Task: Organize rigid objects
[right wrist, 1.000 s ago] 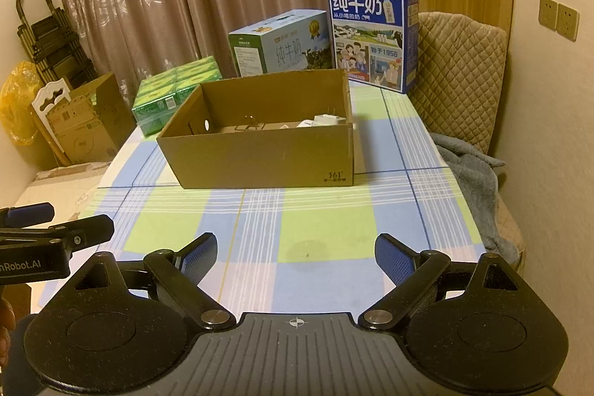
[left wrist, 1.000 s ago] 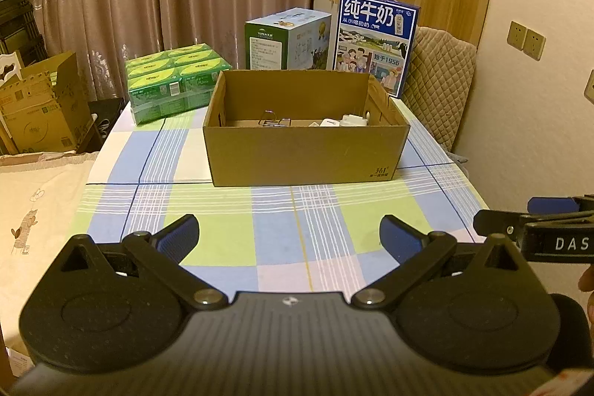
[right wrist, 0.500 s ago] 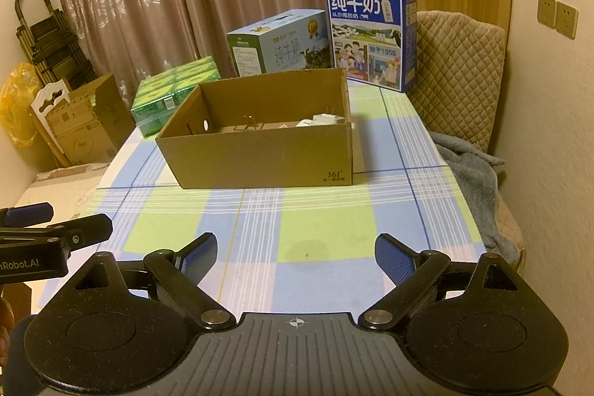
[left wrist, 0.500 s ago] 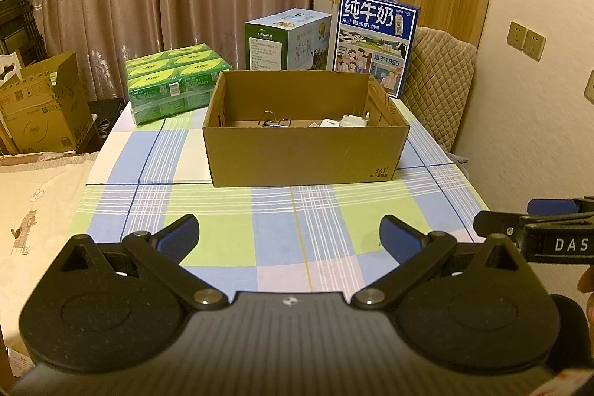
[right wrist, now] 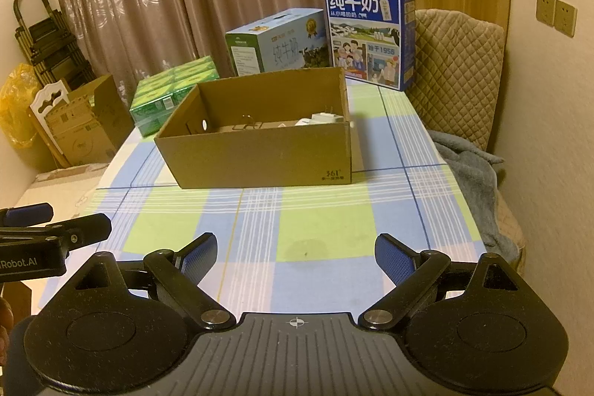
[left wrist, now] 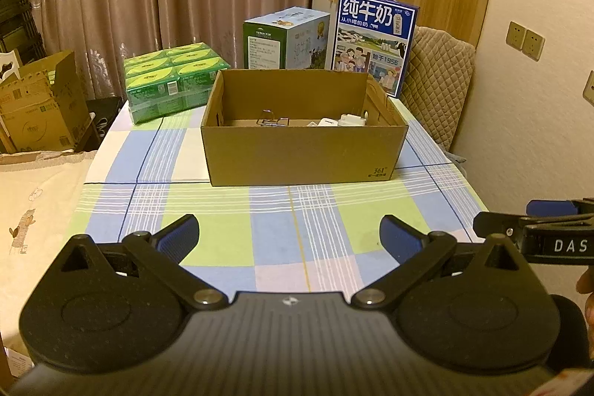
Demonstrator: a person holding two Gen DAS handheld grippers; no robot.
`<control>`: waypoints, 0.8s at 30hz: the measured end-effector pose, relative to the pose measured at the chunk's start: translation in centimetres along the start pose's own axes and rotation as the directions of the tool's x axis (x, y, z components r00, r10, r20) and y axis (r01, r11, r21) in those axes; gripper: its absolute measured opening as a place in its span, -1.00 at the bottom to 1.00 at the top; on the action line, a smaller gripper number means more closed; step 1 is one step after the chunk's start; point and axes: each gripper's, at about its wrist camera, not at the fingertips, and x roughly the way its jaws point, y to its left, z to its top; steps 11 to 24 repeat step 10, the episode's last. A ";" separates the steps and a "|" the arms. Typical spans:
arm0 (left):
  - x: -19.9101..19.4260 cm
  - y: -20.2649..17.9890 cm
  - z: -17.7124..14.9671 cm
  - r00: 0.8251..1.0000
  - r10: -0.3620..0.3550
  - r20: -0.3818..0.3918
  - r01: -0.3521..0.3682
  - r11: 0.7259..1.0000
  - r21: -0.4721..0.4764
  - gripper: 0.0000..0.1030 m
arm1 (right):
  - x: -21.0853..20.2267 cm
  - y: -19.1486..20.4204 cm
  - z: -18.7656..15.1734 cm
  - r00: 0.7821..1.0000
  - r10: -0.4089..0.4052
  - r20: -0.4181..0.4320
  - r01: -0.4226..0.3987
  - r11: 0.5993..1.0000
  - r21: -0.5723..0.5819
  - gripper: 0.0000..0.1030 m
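Open brown cardboard shoebox [left wrist: 302, 151] on the blue, green and white checked tablecloth [left wrist: 222, 236], well ahead of both tools. Inside it, low against the far wall: a bent wire clip [left wrist: 273, 118] toward the middle and white plastic plug adapters [left wrist: 347, 120] toward the right corner, the same pieces visible over the near rim in the right wrist view [right wrist: 323, 118]. Exact count and contact between them hidden by the front wall.

Left gripper [left wrist: 289, 236]: blue pads spread wide, nothing between them, only bare cloth beneath. Right gripper [right wrist: 295, 253]: likewise wide apart and empty, poised above the cloth near the table edge. Each tool's black side arm visible at the margin of the other's view.

Behind the box: green shrink-wrapped pack of cartons [left wrist: 172, 78] at the left, a green and white milk case [left wrist: 286, 38] and an upright blue milk carton box [left wrist: 375, 39] at the right. Quilted chair back [left wrist: 438, 88] beyond the right table edge.

Probable step: a pause at the start or between picks, with no loose item left on the open cloth and small rigid pieces already in the box. Progress hard to judge beyond that.

Next move, as a judgement: reach forward and over the near rim, descend steeply enough to clear the front wall, then close on one piece only. Wire clip likely to slip; adapters blocky, easier to pinch across flat sides.
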 end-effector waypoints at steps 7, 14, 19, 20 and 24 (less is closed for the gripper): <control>-0.1 -0.1 0.0 1.000 -0.027 -0.007 0.027 1.000 -0.003 0.98 | -0.1 -0.1 -0.1 1.000 -0.002 0.001 0.002 1.000 0.004 0.73; -0.2 -0.1 0.0 0.999 -0.033 -0.003 0.033 0.999 -0.009 0.98 | -0.2 -0.2 -0.2 1.000 -0.003 0.002 0.003 1.000 0.008 0.73; -0.2 -0.1 0.0 0.999 -0.033 -0.003 0.033 0.999 -0.009 0.98 | -0.2 -0.2 -0.2 1.000 -0.003 0.002 0.003 1.000 0.008 0.73; -0.2 -0.1 0.0 0.999 -0.033 -0.003 0.033 0.999 -0.009 0.98 | -0.2 -0.2 -0.2 1.000 -0.003 0.002 0.003 1.000 0.008 0.73; -0.2 -0.1 0.0 0.999 -0.033 -0.003 0.033 0.999 -0.009 0.98 | -0.2 -0.2 -0.2 1.000 -0.003 0.002 0.003 1.000 0.008 0.73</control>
